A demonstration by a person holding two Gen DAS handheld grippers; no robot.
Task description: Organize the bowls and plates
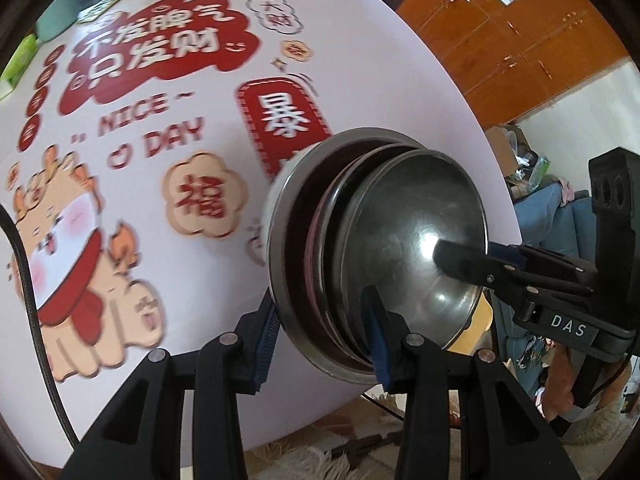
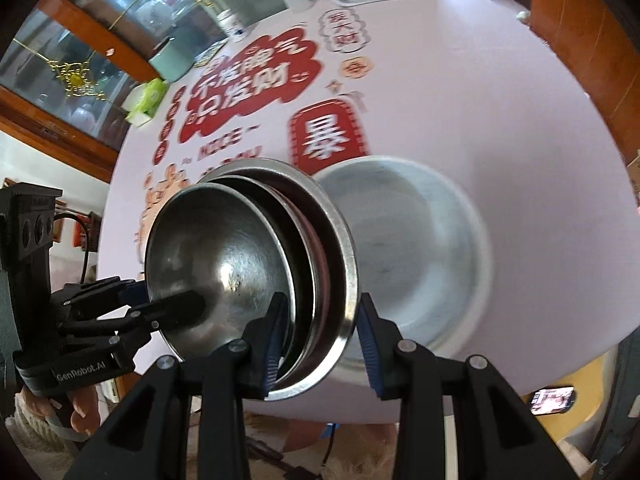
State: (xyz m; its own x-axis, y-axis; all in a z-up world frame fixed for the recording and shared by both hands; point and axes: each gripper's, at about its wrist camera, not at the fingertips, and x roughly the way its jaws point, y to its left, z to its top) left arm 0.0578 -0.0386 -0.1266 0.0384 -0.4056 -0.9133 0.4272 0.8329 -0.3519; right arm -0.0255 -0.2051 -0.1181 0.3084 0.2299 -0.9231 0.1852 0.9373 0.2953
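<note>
Left wrist view: round, shiny steel dishes [image 1: 400, 248] nested, clamped by both grippers.

left wrist cam peering steeply down along its fingers, right up close on the stacked metal dishes [image 1: 376, 256], tablecloth [image 1: 168, 128] stretching toward 11 o'clock, right wrist cam mirroring it, same stack [image 2: 248, 276] and tablecloth [image 2: 460, 92] shared
</note>
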